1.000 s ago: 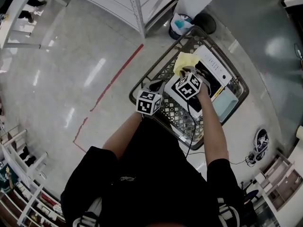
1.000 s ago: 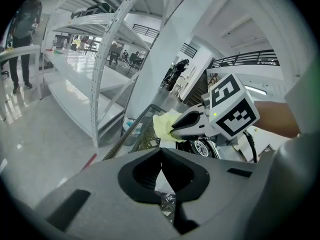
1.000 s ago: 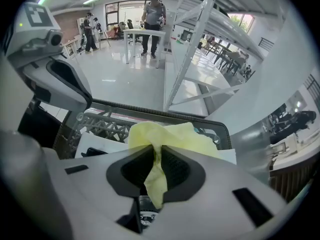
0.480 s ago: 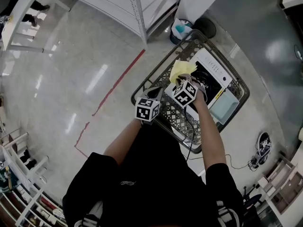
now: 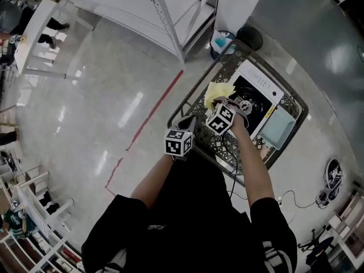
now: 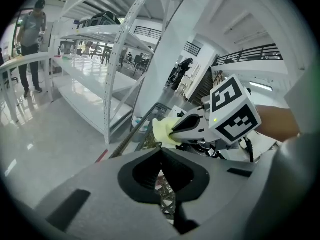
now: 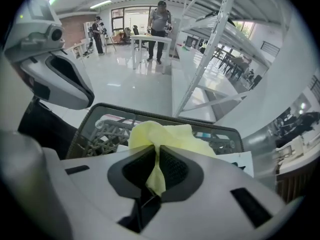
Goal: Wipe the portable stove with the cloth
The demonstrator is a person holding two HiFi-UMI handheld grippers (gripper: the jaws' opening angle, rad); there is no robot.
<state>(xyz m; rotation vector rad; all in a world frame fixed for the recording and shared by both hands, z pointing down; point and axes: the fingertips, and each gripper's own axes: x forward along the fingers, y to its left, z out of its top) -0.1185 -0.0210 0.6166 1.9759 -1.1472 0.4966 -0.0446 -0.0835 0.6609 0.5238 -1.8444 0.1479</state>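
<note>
The portable stove point(image 5: 259, 87), white with a black top, lies inside a grey mesh cart point(image 5: 190, 92). A yellow cloth point(image 5: 218, 91) is bunched at the stove's left edge. My right gripper point(image 5: 230, 103) points steeply down over it. Its jaws are closing, and the cloth point(image 7: 170, 136) is pinched between the pads and hangs down through them. A white corner of the stove point(image 7: 242, 161) shows behind the right gripper point(image 7: 159, 151). My left gripper point(image 5: 187, 123) hovers at the cart's near-left rim, shut with nothing in it. In the left gripper view the cloth point(image 6: 162, 130) shows in front of it.
A pale blue flat thing point(image 5: 278, 127) lies in the cart right of the stove. A blue bin point(image 5: 223, 40) and a black round object point(image 5: 249, 37) stand beyond the cart. White shelving point(image 5: 165, 10) rises at the back left. A red line point(image 5: 151, 115) marks the floor.
My right gripper has slid with the cloth from over the stove's black top towards its left edge. The left gripper has drifted along beside it at the cart's rim.
</note>
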